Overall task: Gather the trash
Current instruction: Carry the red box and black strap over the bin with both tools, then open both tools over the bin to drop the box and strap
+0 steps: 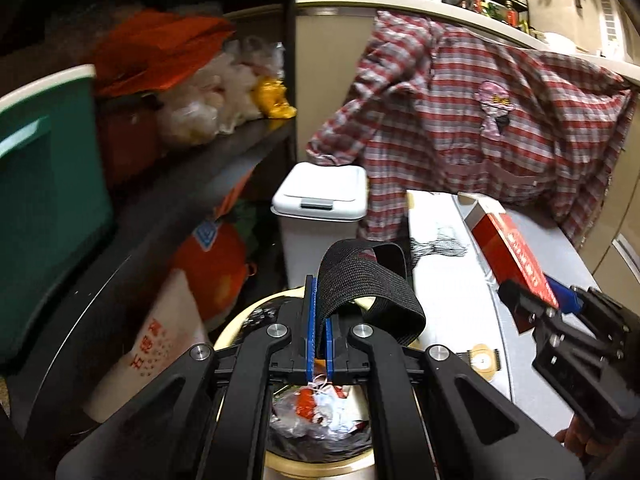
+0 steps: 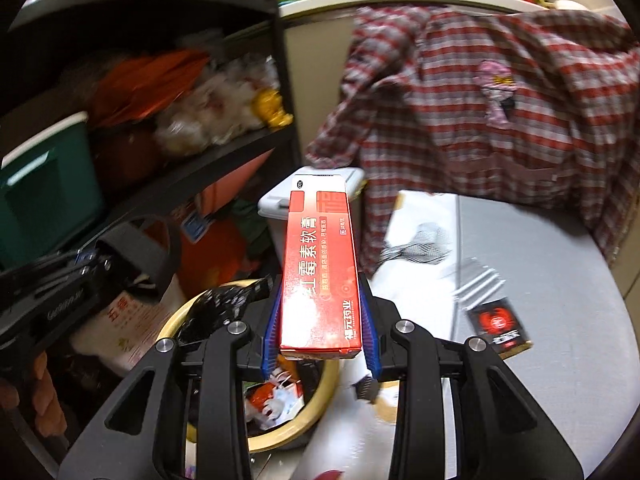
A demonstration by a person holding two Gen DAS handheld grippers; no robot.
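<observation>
Carrying trash toward a round bin (image 1: 316, 424), both grippers angle downward above its rim. The left gripper (image 1: 319, 334) is pressed together on a black strap (image 1: 372, 284), which loops above the bin. The right gripper (image 2: 320, 316) pinches a red medicine box (image 2: 320, 268) held lengthwise, just beside the grey counter (image 2: 540, 280). Next, each probably needs positioning over the bin's opening before letting go.
</observation>
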